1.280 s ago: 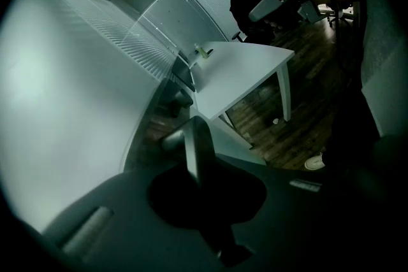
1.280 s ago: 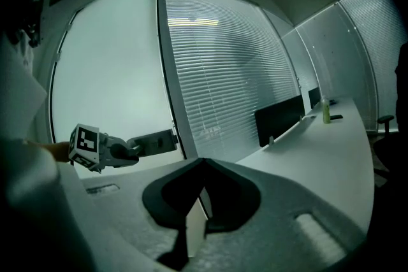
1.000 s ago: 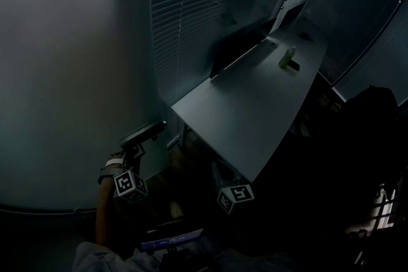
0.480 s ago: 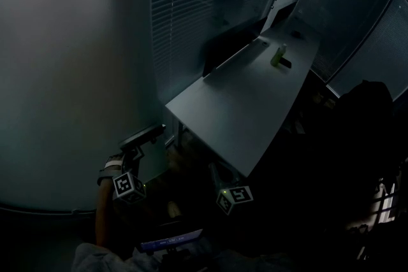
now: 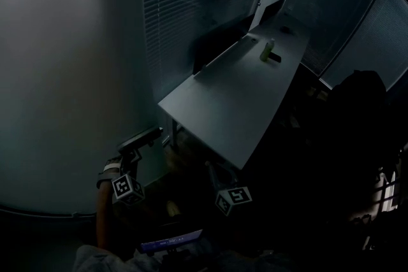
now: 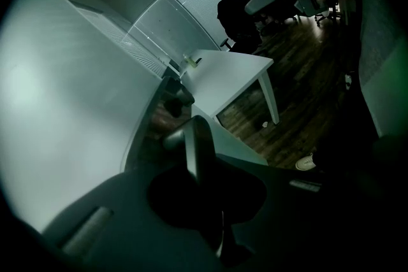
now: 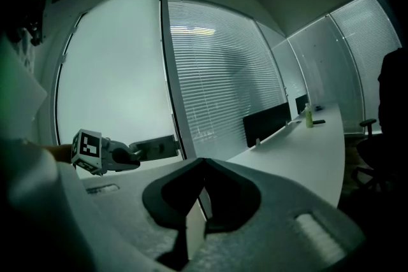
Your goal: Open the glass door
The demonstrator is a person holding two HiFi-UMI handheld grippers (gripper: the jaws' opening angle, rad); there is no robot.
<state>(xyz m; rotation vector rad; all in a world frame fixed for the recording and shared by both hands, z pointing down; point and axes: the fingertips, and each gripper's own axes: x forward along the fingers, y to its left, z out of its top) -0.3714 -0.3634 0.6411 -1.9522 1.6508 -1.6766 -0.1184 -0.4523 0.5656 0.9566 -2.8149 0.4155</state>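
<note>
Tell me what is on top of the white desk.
On the white desk: a green bottle with a small dark object beside it near the far end, and a dark panel along one long edge. Anything behind that panel is hidden.

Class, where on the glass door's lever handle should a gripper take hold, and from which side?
Probably the free end of the lever handle, approached end-on, opposite its pivot, jaws across the flat bar. It lies level along the glass door, so the end gives most leverage.
</note>
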